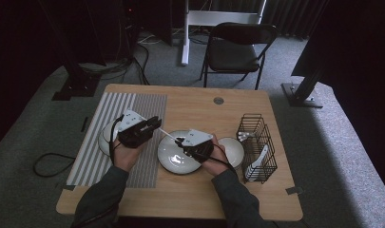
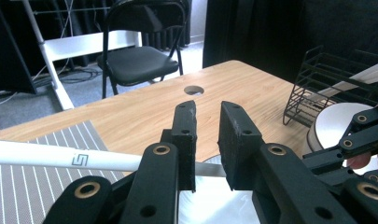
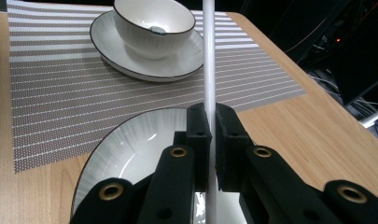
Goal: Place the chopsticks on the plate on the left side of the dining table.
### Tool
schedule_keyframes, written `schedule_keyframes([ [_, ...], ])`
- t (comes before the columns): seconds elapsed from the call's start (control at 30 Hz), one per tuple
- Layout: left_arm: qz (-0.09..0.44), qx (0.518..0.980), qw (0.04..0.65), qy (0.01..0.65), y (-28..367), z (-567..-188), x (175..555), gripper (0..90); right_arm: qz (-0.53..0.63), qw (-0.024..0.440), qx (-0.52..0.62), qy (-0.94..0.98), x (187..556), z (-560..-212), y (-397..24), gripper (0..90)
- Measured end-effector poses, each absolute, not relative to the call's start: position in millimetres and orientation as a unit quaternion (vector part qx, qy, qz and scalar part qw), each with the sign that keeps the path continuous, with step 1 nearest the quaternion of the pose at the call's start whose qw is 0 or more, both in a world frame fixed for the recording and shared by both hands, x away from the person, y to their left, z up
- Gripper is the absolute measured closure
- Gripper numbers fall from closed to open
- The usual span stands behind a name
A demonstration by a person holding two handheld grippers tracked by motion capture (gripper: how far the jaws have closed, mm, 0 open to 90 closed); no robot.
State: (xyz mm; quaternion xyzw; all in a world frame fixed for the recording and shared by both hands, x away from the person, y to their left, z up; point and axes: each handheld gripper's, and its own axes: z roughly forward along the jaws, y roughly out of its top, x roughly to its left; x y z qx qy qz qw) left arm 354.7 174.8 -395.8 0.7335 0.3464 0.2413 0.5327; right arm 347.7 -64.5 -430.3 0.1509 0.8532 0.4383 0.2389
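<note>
L gripper (image 1: pixel 154 124) fingers parted; R gripper (image 1: pixel 179 141) fingers clamped (both forearms low).

Bare wood (image 1: pixel 195 107) is left open across the far half of the table — free passage there. The right side is blocked by the wire rack (image 1: pixel 257 147). The middle is taken up by the plate (image 1: pixel 173 159) and 1 white utensil (image 3: pixel 208 60) — the bowl (image 3: pixel 154 25) is stood on the striped mat (image 1: pixel 147 107).
</note>
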Motion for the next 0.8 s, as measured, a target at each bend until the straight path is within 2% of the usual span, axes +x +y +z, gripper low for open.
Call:
schedule_keyframes([
  [0.8, 0.252, 0.74, 0.52, 0.345, 184.8, -384.4, 356.3, 73.0, 0.399, 0.191, 0.095, 0.892, 359.5, -450.2, 1.4, 85.9],
])
